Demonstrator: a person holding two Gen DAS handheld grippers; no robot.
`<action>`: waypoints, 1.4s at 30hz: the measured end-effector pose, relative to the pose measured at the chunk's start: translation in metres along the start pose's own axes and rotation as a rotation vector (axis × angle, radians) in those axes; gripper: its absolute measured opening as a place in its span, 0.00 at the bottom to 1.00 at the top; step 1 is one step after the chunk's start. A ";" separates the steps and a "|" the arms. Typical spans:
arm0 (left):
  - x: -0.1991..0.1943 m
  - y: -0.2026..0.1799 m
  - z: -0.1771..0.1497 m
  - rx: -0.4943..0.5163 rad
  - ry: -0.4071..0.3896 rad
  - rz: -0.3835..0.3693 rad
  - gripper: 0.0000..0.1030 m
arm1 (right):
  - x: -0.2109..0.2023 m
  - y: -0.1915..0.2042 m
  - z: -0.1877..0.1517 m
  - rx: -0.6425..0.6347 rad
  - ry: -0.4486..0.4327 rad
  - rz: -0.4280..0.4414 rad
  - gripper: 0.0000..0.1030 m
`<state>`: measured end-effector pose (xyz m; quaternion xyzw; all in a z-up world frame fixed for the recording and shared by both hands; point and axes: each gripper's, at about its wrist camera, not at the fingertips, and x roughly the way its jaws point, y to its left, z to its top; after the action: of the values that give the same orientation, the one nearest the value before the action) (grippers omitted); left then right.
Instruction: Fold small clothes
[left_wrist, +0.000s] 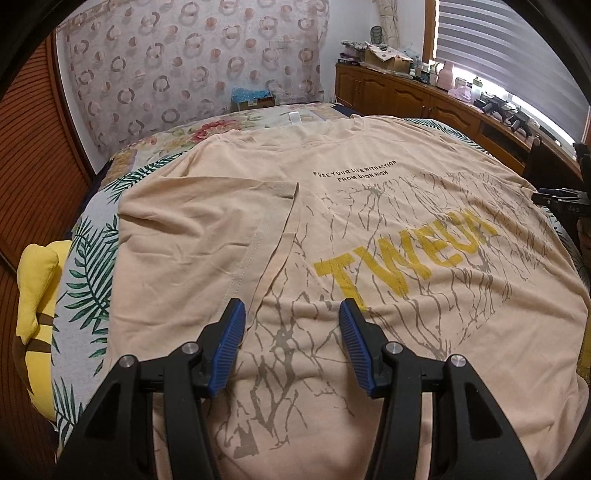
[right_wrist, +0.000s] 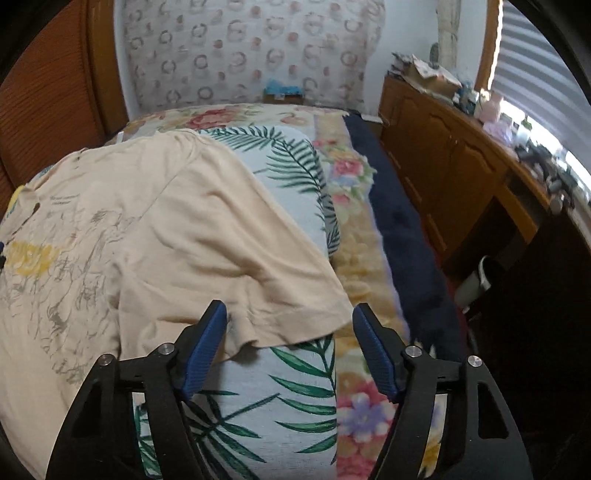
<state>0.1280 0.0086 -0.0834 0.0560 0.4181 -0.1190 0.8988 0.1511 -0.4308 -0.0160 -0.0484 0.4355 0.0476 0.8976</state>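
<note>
Peach T-shirt (left_wrist: 369, 221) spreads past the frame on a bed (right_wrist: 258, 406); left claw (left_wrist: 291, 314) gapes above it, right claw (right_wrist: 288, 314) unclenched astride the sleeve hem (right_wrist: 280, 332).

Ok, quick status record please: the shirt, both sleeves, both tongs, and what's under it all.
garment: peach T-shirt, spread flat, print side up
left sleeve: folded inward over the body
right sleeve: still spread out on the leaf-print cover
left tongs: open, above the shirt's printed area, nothing gripped
right tongs: open, sleeve hem between the pads, not pinched
surface: leaf-print cover over a floral blanket
</note>
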 end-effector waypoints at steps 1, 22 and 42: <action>0.000 0.000 0.000 -0.001 0.000 -0.001 0.51 | 0.001 0.000 -0.001 0.003 0.002 0.006 0.65; 0.000 0.000 0.001 -0.002 0.001 -0.002 0.52 | -0.045 0.031 0.034 -0.083 -0.194 0.016 0.04; 0.000 0.001 0.001 -0.003 0.001 -0.002 0.52 | -0.045 0.151 0.067 -0.233 -0.209 0.254 0.41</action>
<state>0.1287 0.0091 -0.0828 0.0544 0.4187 -0.1196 0.8986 0.1562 -0.2744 0.0539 -0.0913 0.3341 0.2154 0.9130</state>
